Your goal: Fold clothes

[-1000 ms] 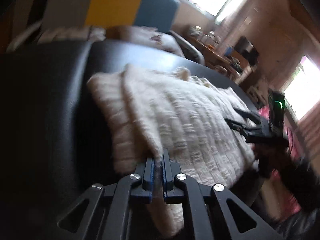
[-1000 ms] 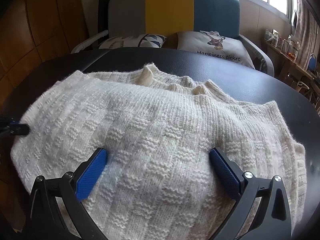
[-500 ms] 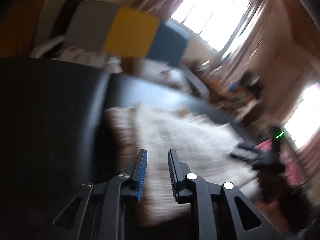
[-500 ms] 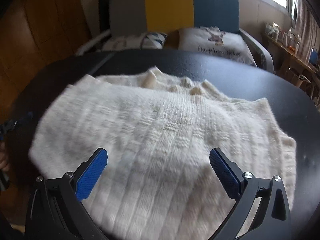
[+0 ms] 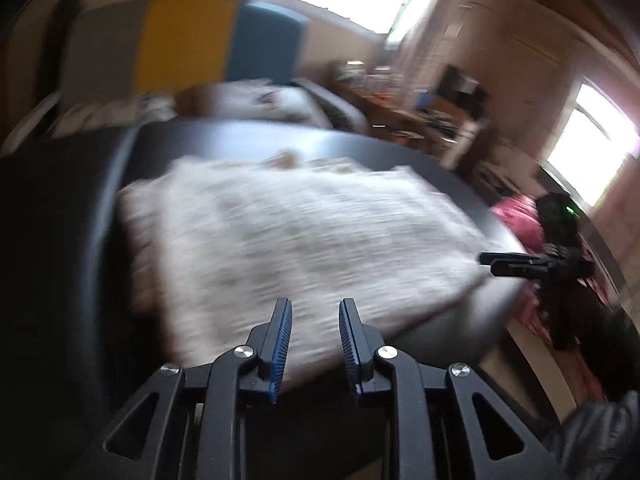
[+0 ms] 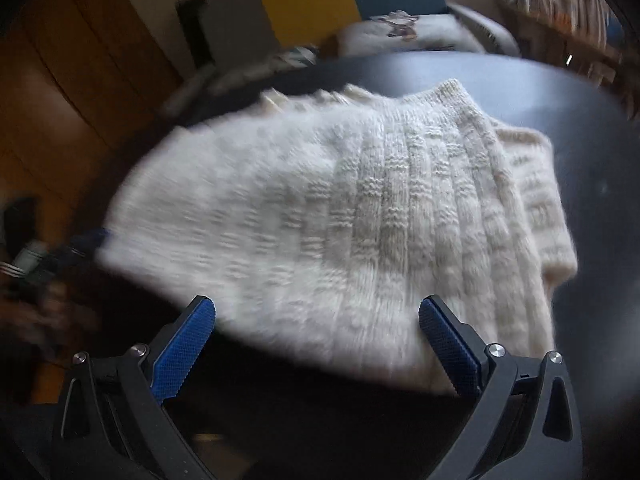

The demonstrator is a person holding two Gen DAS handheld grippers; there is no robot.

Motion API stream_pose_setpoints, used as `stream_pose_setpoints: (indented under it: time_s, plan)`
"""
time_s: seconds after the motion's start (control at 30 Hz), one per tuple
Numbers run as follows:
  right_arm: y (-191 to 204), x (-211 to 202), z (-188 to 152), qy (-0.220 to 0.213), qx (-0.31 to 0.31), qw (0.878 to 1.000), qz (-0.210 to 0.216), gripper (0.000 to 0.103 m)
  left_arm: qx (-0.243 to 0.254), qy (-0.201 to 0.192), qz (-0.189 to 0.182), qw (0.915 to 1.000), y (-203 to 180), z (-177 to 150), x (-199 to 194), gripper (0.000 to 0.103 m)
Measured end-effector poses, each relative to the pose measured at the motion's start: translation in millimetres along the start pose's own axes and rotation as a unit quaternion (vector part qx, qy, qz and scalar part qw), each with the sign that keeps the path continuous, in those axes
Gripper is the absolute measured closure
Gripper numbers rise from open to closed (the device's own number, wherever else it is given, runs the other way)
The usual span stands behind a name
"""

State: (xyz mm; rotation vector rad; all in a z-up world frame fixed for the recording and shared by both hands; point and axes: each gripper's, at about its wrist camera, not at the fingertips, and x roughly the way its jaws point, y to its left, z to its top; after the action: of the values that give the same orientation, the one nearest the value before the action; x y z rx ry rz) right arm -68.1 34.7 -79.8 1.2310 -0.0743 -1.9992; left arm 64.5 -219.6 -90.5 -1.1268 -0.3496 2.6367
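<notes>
A cream knitted sweater lies folded flat on a round black table; it is blurred in the left wrist view, sweater. My left gripper hangs above the sweater's near edge, jaws partly open, nothing between them. My right gripper stands wide open over the sweater's near hem, its blue pads clear of the knit. The right gripper also shows at the sweater's right corner in the left wrist view, and the left gripper is a blur at the sweater's left edge.
Behind the table stands a grey, yellow and blue sofa with printed cushions. A cluttered sideboard and bright windows lie to the right. Pink cloth lies beyond the table's right edge. Wooden panelling is at the left.
My left gripper let go of the sweater's edge, opened partway and pulled back and up. My right gripper drew back toward the near hem and rolled, staying open.
</notes>
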Motion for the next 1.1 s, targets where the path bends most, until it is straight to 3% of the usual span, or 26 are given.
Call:
stream_pose_setpoints:
  time_s: [0.1, 0.23, 0.37, 0.5, 0.63, 0.67, 0.73, 0.8, 0.87, 1.0, 1.1]
  plan:
    - [-23, -34, -12, 0.005, -0.008, 0.999, 0.047, 0.000, 0.054, 0.011, -0.039, 0.9977, -38, 13, 20, 0.079]
    - [-61, -54, -11, 0.016, 0.001, 0.998, 0.068, 0.000, 0.097, 0.031, -0.062, 0.9928, -76, 30, 58, 0.079]
    - [-90, -48, 4, 0.029, 0.008, 0.994, 0.106, 0.000, 0.126, 0.036, -0.077, 0.9884, -106, 53, 95, 0.078]
    - [-101, -20, 22, 0.077, -0.016, 0.985, 0.155, 0.000, 0.148, 0.043, -0.096, 0.9834, -125, 70, 130, 0.078]
    - [-79, 1, 30, 0.154, -0.087, 0.963, 0.204, 0.000, 0.167, 0.094, -0.063, 0.9795, -122, 65, 163, 0.078]
    - [-70, 3, 31, 0.173, -0.111, 0.954, 0.220, 0.000, 0.166, 0.100, -0.057, 0.9794, -117, 61, 168, 0.079]
    - [-47, 4, 27, 0.219, -0.157, 0.922, 0.278, 0.000, 0.149, 0.106, -0.057, 0.9815, -109, 58, 173, 0.079]
    - [-37, 12, 14, 0.262, -0.191, 0.906, 0.271, 0.000, 0.127, 0.107, -0.067, 0.9838, -104, 61, 174, 0.079]
    - [-33, 19, 4, 0.290, -0.208, 0.896, 0.263, 0.000, 0.141, 0.108, -0.062, 0.9822, -107, 61, 175, 0.079]
    - [-42, 10, 11, 0.280, -0.183, 0.912, 0.236, 0.000, 0.150, 0.111, -0.083, 0.9790, -112, 79, 164, 0.079]
    - [-40, -12, 16, 0.266, -0.216, 0.925, 0.161, 0.000, 0.154, 0.071, -0.107, 0.9798, -112, 104, 151, 0.076]
